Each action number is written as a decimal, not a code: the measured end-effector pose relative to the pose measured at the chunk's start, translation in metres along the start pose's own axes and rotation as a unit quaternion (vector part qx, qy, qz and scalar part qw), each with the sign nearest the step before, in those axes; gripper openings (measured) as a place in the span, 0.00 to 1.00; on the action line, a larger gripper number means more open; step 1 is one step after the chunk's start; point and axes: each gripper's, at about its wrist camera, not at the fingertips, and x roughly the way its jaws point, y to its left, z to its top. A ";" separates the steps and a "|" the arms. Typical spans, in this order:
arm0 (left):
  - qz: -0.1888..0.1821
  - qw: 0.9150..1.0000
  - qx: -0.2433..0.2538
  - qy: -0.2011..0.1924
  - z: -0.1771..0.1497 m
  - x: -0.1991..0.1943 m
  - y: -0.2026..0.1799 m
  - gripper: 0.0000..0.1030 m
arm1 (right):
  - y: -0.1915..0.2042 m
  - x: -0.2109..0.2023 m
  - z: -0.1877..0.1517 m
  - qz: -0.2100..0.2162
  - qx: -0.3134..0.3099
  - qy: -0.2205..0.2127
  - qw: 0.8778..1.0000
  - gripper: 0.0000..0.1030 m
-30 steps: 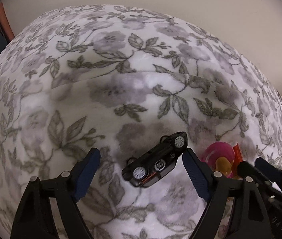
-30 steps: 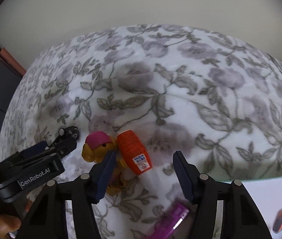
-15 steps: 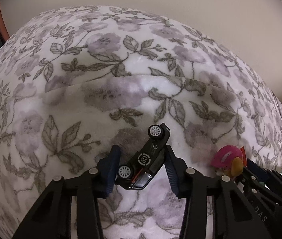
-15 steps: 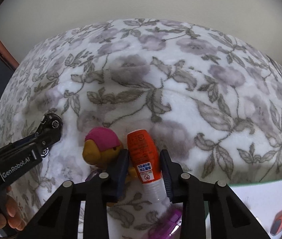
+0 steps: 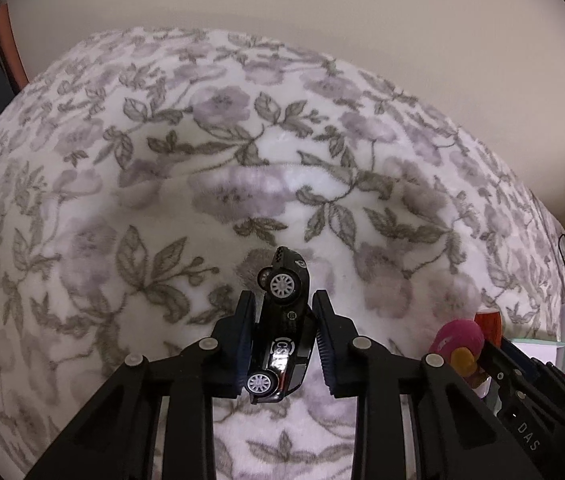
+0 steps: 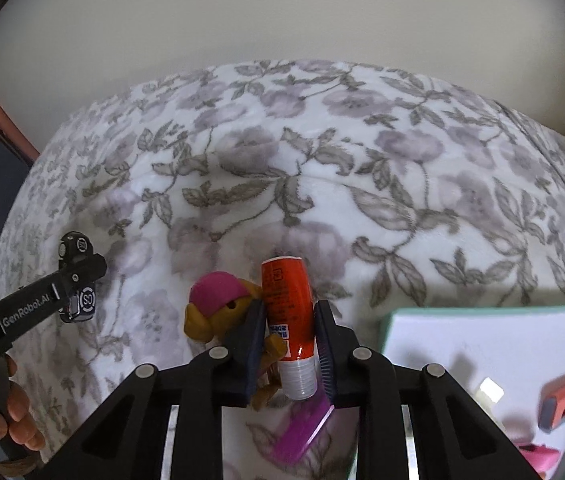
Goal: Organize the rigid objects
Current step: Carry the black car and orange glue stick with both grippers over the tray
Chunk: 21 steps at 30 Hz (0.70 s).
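While both grasps are being settled, the black toy car (image 5: 282, 332) is pinched on its side between the pads of the left hand-held gripper (image 5: 283, 340), over the floral blanket (image 5: 242, 152). The orange glue stick (image 6: 288, 312) is pinched by the right hand-held gripper (image 6: 288, 346), with the pink-capped dog figure (image 6: 222, 308) touching it on the left. A straight lift is judged best, so that the figure is not dragged along. The white tray (image 6: 482, 344) at near right looks the likely destination; a purple item (image 6: 302, 436) lies beneath the right hand-held gripper.
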 end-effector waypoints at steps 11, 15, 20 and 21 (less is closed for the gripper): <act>0.003 1.000 0.021 -0.021 -0.021 -0.043 -0.015 0.30 | 0.005 -0.020 -0.026 0.018 0.017 0.003 1.000 0.26; 0.002 1.000 0.025 0.001 -0.034 -0.036 -0.014 0.30 | 0.021 -0.013 -0.041 0.037 0.005 0.024 0.999 0.26; 0.009 0.999 0.017 0.040 -0.048 -0.016 -0.004 0.30 | 0.038 0.003 -0.056 0.037 -0.010 0.048 0.998 0.26; 0.010 0.999 0.015 0.048 -0.050 -0.012 -0.001 0.30 | 0.040 0.007 -0.059 0.036 -0.011 0.054 0.998 0.26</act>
